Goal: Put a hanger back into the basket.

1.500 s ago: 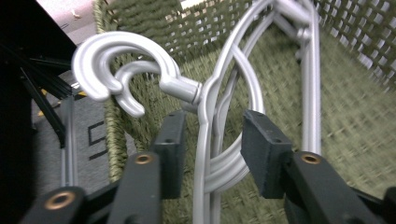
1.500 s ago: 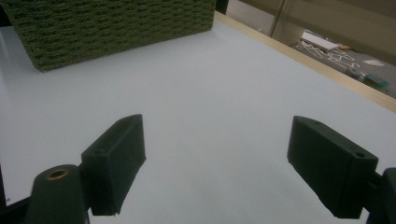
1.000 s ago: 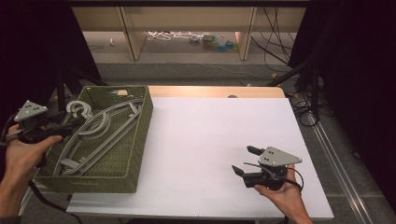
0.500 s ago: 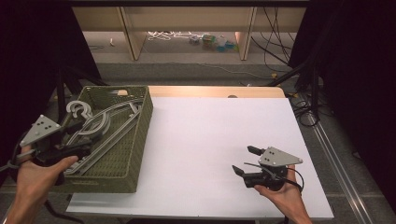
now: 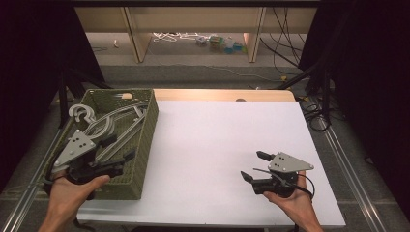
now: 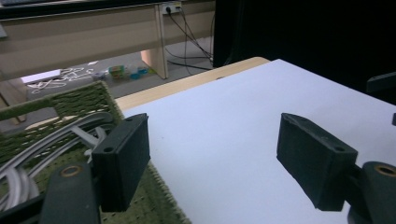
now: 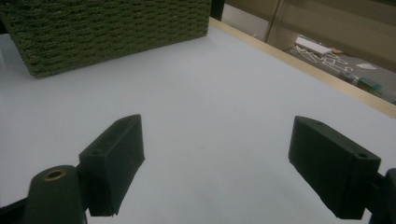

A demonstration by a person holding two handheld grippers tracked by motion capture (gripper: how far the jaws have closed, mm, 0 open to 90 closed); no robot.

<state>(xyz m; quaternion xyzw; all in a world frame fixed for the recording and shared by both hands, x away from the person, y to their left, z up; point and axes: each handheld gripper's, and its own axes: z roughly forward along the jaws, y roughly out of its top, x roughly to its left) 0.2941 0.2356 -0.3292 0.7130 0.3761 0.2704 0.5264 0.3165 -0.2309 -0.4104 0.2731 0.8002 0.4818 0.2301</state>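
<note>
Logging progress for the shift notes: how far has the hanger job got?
Barely started. Nothing is out: the grey hangers all lie in the green basket, and the white table holds none. In hand: the left claw hovers open over the basket's near end. Left: gripping a hanger; the right claw waits open.

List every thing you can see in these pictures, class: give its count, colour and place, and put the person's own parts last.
Basket: one, green woven, left side of the table.
Hangers: several, exact count unclear, light grey, lying inside the basket.
Table: one, white top with a wooden far edge.
Shelf unit: one, light wood, on the floor beyond the table.
Left claw: one, black, open, over the basket's near end.
Right claw: one, black, open, over the table's near right part.
</note>
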